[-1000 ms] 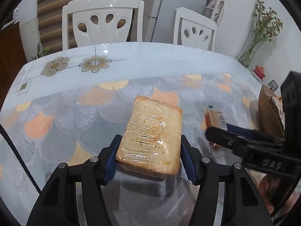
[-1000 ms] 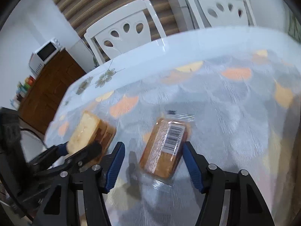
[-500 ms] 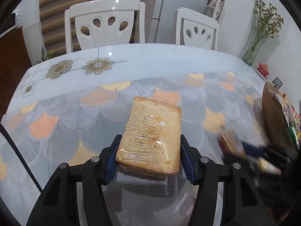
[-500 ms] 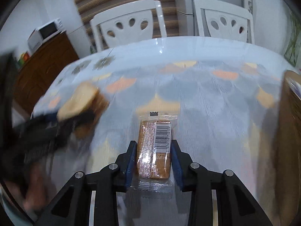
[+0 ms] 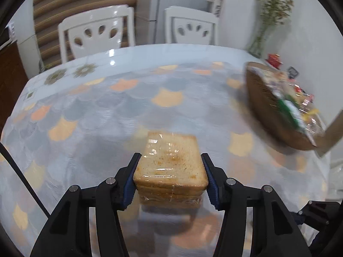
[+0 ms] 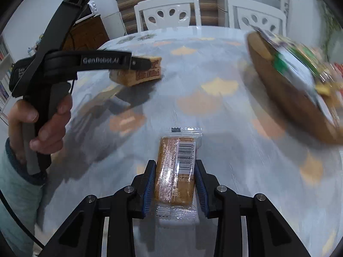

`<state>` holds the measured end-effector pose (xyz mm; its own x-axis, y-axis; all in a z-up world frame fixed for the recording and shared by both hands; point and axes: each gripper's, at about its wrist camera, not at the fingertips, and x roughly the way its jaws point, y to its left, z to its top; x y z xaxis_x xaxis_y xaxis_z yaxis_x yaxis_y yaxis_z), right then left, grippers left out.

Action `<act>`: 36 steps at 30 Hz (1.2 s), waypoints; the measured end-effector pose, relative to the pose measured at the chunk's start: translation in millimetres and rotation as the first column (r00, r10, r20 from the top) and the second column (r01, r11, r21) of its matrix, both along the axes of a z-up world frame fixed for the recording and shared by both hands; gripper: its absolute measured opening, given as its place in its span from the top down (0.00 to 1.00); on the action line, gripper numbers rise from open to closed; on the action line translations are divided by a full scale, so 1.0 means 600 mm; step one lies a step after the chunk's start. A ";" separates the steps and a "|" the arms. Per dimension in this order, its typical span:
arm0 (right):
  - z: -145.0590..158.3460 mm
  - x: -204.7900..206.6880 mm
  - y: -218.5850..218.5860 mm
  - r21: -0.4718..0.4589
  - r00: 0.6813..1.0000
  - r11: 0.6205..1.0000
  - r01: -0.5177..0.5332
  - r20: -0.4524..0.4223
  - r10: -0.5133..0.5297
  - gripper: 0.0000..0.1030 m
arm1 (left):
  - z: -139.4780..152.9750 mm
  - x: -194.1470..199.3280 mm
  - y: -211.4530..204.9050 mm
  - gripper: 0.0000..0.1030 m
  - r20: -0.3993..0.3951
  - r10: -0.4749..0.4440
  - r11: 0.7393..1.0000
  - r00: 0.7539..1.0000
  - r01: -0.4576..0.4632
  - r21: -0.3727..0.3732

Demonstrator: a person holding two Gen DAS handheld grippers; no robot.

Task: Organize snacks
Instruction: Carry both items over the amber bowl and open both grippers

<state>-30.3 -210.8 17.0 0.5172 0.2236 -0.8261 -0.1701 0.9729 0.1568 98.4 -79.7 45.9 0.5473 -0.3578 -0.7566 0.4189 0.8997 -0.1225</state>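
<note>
The left gripper [image 5: 170,175] grasps a wrapped stack of toast [image 5: 171,165]; both blue pads press its sides, and the jaws are closing on it. The toast hangs clear above the table [image 5: 107,115], with its shadow on the cloth below. In the right wrist view the same gripper [image 6: 139,64] shows at the far left, gripped by the person's left hand [image 6: 42,124] above a pale sleeve [image 6: 15,192], and the toast [image 6: 137,72] pokes out past its tip.

The right gripper [image 6: 174,184] is clenched on a cake bar [image 6: 175,171] in a clear wrapper, barcode up. The pads pinch the bar's near half and the far end sticks out ahead, above the table [image 6: 214,64].

A wicker basket [image 5: 268,111] sits at the table's right edge, blurred, with mixed snack packets [image 5: 298,105] inside, one of them green. In the right wrist view the basket [image 6: 289,98] lies to the far right of the bar, well apart from it. Between each gripper and the basket lies only bare patterned cloth.

Two white chairs stand at the far side of the table, one on the left [image 5: 94,34] and one on the right [image 5: 190,27]. A fridge [image 5: 171,2] stands behind them, and a vase of dried sprigs [image 5: 270,15] stands at the far right. A brown cabinet [image 6: 85,34] stands at the far left.
</note>
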 end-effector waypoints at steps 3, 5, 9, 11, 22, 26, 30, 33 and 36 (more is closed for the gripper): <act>0.009 -0.039 -0.032 0.040 1.000 0.999 0.019 -0.008 -0.018 0.67 | 0.016 -0.028 -0.043 0.50 0.027 -0.063 0.998 0.998 0.062 0.031; 0.017 -0.053 -0.052 0.067 0.999 0.997 0.038 -0.011 -0.038 0.67 | 0.026 -0.038 -0.067 0.50 0.029 -0.094 0.995 0.995 0.093 0.029; 0.043 -0.072 -0.090 0.137 0.997 0.988 0.070 0.004 -0.071 0.67 | 0.058 -0.056 -0.099 0.50 0.058 -0.131 0.991 0.990 0.131 -0.007; 0.066 -0.081 -0.112 0.166 0.995 0.982 0.087 0.028 -0.093 0.67 | 0.082 -0.062 -0.114 0.50 0.074 -0.168 0.984 0.983 0.171 -0.039; 0.177 -0.064 -0.224 0.184 0.937 0.949 0.258 0.191 -0.292 0.67 | 0.166 -0.062 -0.246 0.50 0.239 -0.287 0.957 0.927 0.286 0.042; 0.194 -0.035 -0.289 0.221 0.886 0.898 0.379 0.192 -0.421 0.67 | 0.170 -0.042 -0.295 0.50 0.258 -0.321 0.946 0.911 0.320 0.046; 0.196 0.003 -0.348 0.268 0.848 0.844 0.465 0.140 -0.512 0.67 | 0.180 -0.028 -0.329 0.50 0.300 -0.334 0.940 0.894 0.341 0.029; 0.197 0.026 -0.369 0.244 0.816 0.819 0.519 0.146 -0.560 0.67 | 0.182 -0.012 -0.341 0.50 0.288 -0.351 0.928 0.891 0.373 -0.021; 0.191 0.043 -0.389 0.243 0.793 0.794 0.556 0.129 -0.595 0.61 | 0.170 0.008 -0.349 0.49 0.263 -0.335 0.931 0.905 0.361 -0.059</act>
<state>-4.4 -444.2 131.4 0.7388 -0.0299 -0.6732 0.3677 0.8551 0.3656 103.0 -289.3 147.9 0.5364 -0.6283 -0.5635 0.7317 0.6789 -0.0605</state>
